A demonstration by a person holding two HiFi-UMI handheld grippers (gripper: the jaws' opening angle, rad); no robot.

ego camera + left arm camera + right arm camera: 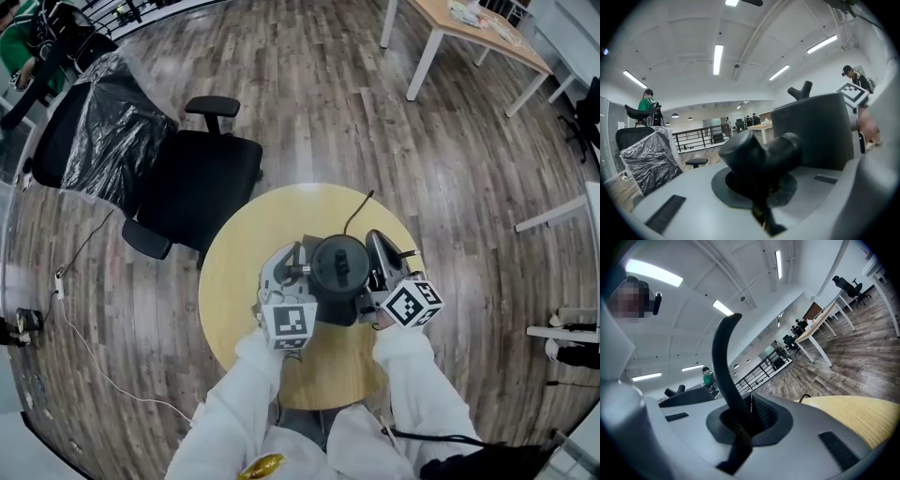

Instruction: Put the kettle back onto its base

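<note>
At round table | left hand-held gripper, right hand-held gripper clamped on kettle

Matt plastic over smooth pale wood.
The black plastic kettle looks matt, with a faint sheen on its lid; my left tongs and right tongs have smooth, matt grey plastic shells with black inserts. The round light-wood worktop is smooth and satiny, and the grey-brown plank floor is slightly glossy. The black office chair has a dull cloth seat, its back wrapped in crinkled, shiny black plastic film. My white sleeves are matt cloth.
</note>
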